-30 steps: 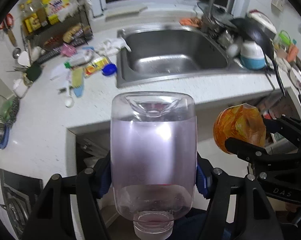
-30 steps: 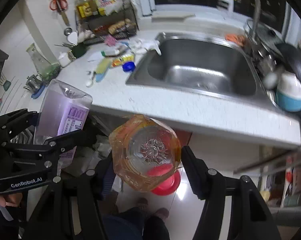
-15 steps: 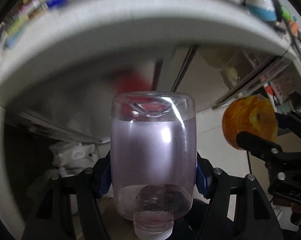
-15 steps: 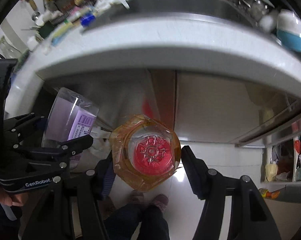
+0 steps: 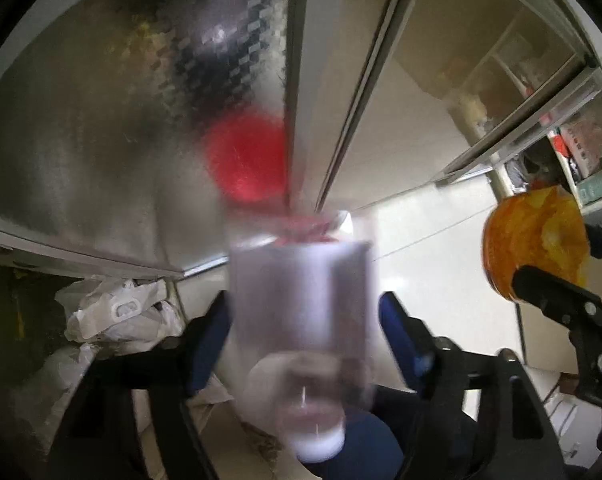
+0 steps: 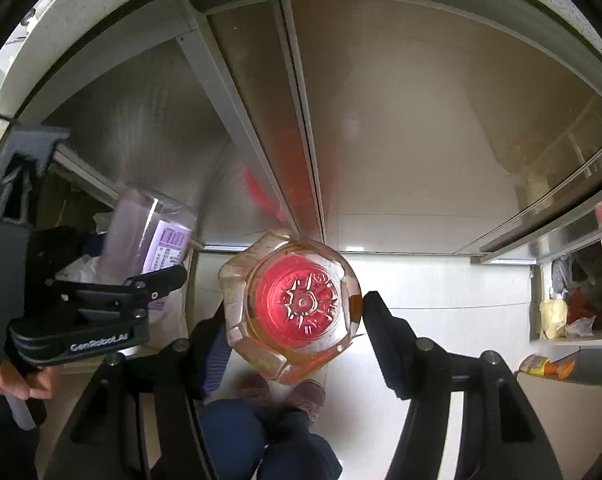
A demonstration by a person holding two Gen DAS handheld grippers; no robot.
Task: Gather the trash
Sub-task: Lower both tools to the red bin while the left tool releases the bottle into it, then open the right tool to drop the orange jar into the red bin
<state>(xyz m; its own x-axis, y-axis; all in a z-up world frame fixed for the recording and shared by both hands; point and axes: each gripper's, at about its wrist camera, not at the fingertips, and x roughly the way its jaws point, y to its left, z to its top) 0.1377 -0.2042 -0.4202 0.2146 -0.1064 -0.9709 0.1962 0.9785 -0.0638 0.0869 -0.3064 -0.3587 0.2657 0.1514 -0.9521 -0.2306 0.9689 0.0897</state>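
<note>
**Left wrist view.** The left claw (image 5: 303, 302) points steeply down in front of the brushed-metal cabinet front (image 5: 101, 128) under the table. Its jaws have just been opening. The clear, purple-tinted plastic bottle (image 5: 301, 280) stands neck-up between them, smeared by motion while the claw itself is sharp. A gap shows at the right pad, so the bottle appears released rather than gripped. Crumpled white plastic bags (image 5: 117, 312) lie at the foot of the cabinet front, to the left.

**Right wrist view.** The right claw (image 6: 297, 308), about half open, clamps an orange-tinted faceted plastic bottle (image 6: 237, 280) base-forward below the same cabinet front.

**Step in hand.** Judged from these views, this is the drop-off stage: both bottles are being lowered for disposal. The next move calls for opening the right claw over whatever receptacle sits below.

**Hard to make out.** No bin is plainly seen. A red blur (image 5: 245, 160) on the cabinet front may be a reflection. The red seen through the orange bottle's base cannot be identified.
</note>
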